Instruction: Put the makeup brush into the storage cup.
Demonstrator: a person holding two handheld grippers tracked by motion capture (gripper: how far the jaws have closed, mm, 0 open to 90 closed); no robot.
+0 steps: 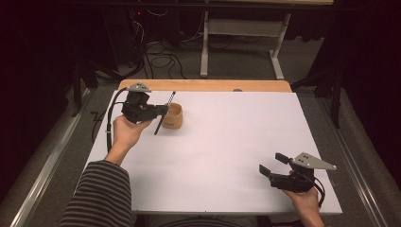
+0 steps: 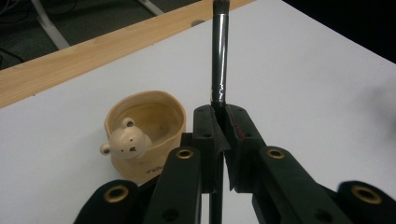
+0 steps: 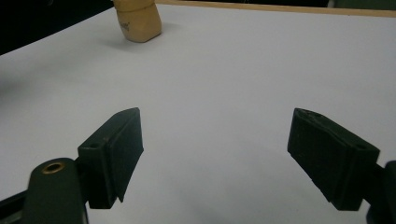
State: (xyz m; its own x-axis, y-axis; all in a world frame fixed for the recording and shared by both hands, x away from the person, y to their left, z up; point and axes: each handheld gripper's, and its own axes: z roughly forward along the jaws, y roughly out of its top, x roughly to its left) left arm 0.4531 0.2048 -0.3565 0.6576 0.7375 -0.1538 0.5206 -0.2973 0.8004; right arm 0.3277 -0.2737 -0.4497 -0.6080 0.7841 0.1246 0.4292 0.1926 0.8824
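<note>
A tan cup [image 1: 173, 116] with a small bear figure on its rim [image 2: 125, 141] stands on the white table top at the far left. My left gripper [image 1: 161, 111] is just left of the cup and is shut on a thin black brush [image 2: 219, 56], which sticks up and slants past the cup [image 2: 144, 128]. The brush [image 1: 164, 112] leans beside the cup's left edge, its lower end near the table. My right gripper [image 1: 273, 163] rests at the near right of the table with its jaws wide open and nothing between them [image 3: 212, 154]. The cup [image 3: 137, 18] lies far off from it.
A wooden strip [image 1: 203, 85] runs along the far edge of the white table top [image 1: 227, 142]. Beyond it are a white table frame [image 1: 241, 33] and cables on the floor. A person's striped sleeve [image 1: 99, 194] comes in at the lower left.
</note>
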